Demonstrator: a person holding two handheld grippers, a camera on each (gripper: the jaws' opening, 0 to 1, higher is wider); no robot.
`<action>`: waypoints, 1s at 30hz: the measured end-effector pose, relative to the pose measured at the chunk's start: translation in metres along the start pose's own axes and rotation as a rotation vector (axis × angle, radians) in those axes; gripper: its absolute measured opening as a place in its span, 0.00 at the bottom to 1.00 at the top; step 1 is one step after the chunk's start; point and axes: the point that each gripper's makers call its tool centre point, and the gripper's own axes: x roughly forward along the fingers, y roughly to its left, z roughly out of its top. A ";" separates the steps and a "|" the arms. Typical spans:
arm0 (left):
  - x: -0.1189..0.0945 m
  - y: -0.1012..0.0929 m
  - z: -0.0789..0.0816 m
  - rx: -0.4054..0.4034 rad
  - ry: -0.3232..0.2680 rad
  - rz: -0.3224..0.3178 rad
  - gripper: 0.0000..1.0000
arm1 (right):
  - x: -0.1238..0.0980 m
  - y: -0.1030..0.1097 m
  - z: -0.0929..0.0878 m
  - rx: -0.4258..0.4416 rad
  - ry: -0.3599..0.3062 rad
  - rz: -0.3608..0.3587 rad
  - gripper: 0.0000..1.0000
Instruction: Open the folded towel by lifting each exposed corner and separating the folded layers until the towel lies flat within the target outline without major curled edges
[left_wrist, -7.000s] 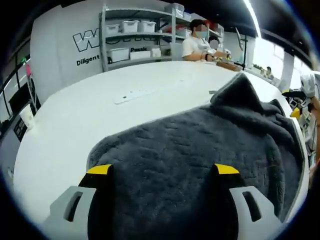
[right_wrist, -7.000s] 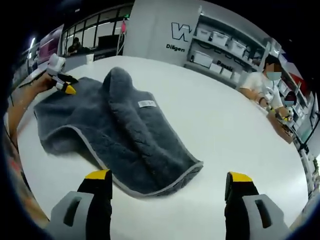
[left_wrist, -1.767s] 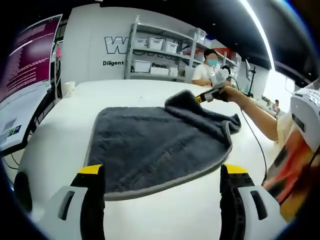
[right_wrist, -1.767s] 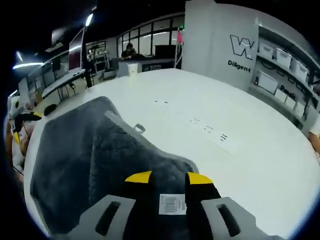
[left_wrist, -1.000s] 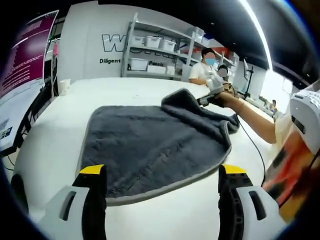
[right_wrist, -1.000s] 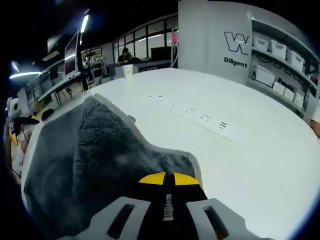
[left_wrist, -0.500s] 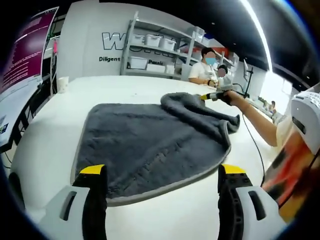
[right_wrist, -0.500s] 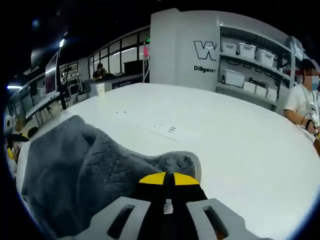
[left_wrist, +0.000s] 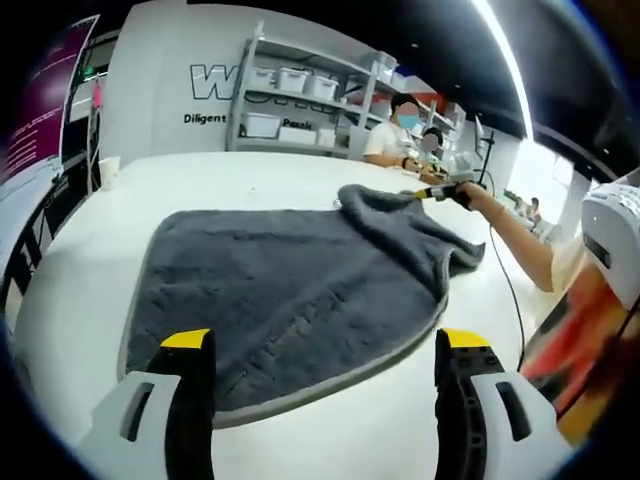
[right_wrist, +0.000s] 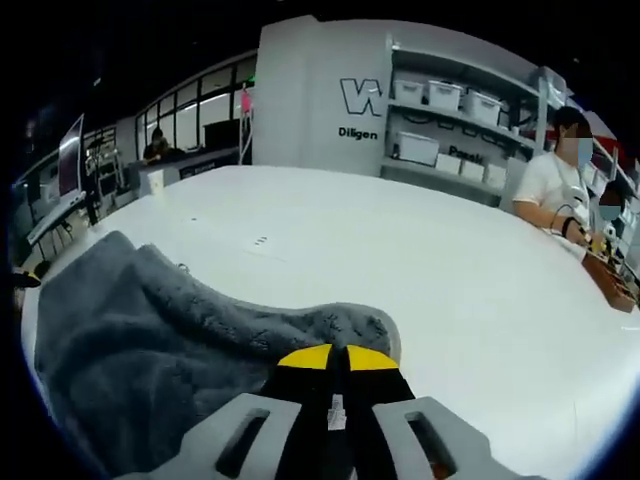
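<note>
My left gripper hangs wide open over the near hem of the grey towel, which lies spread on the white table. My right gripper is clamped on the far-right corner (raised).

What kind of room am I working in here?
Likely a lab or workshop: wall shelving holding white storage bins, a big white table, and a person working at another bench.
</note>
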 end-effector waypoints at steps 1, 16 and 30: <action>0.000 -0.001 0.000 0.002 0.002 -0.003 0.88 | -0.004 -0.006 -0.003 0.002 0.003 -0.016 0.00; 0.008 -0.006 0.001 0.008 0.014 -0.017 0.88 | -0.017 -0.046 -0.036 0.044 0.051 -0.110 0.00; 0.003 -0.004 -0.003 0.002 0.026 -0.004 0.88 | -0.029 -0.051 -0.047 -0.001 0.143 -0.173 0.47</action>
